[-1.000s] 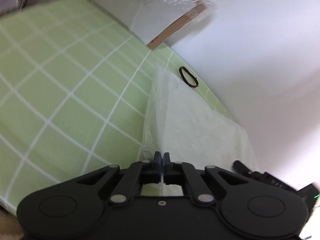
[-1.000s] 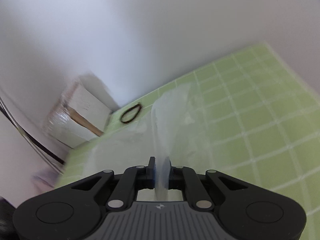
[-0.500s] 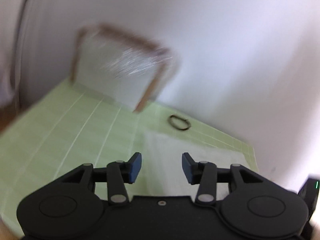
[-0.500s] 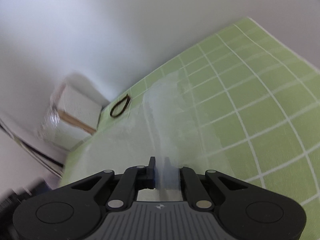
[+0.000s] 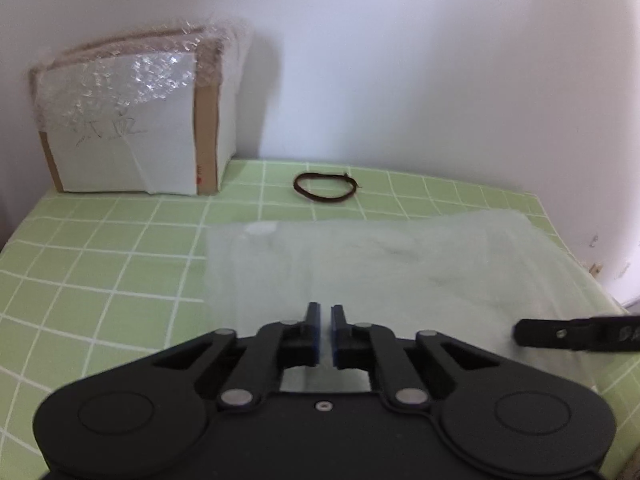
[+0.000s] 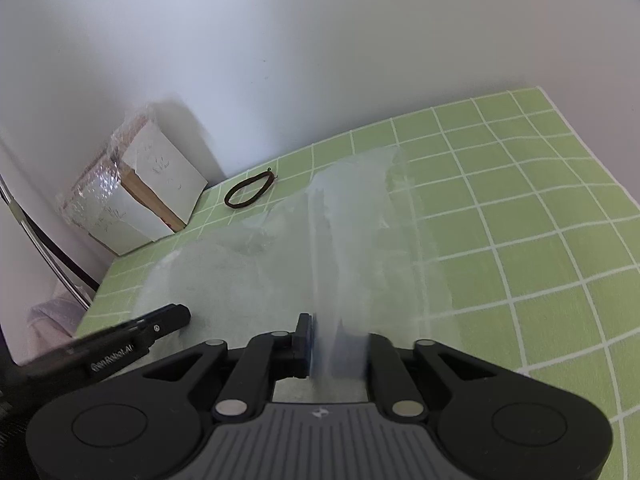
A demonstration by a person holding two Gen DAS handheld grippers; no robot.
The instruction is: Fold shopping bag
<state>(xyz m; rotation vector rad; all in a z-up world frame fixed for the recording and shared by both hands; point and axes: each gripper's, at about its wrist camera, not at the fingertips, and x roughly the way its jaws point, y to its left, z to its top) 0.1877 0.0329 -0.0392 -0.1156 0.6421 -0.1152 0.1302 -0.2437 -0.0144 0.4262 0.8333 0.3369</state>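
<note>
A translucent whitish shopping bag lies spread on the green grid mat. In the left wrist view my left gripper sits at the bag's near edge. Its blue pads are almost together, with a thin slit and film in it. The right gripper's black finger shows at the far right over the bag. In the right wrist view my right gripper is shut on the bag. The film rises from it as a ridge and veils the right pad. The left gripper's finger shows low at the left.
A cardboard box wrapped in bubble film stands at the back left against the white wall. A dark elastic loop lies on the mat just beyond the bag. The mat's right edge runs close to the wall.
The left gripper let go of the bag, swung round to face the wall and has closed again at the bag's near edge. The right gripper kept its hold and lowered a little.
</note>
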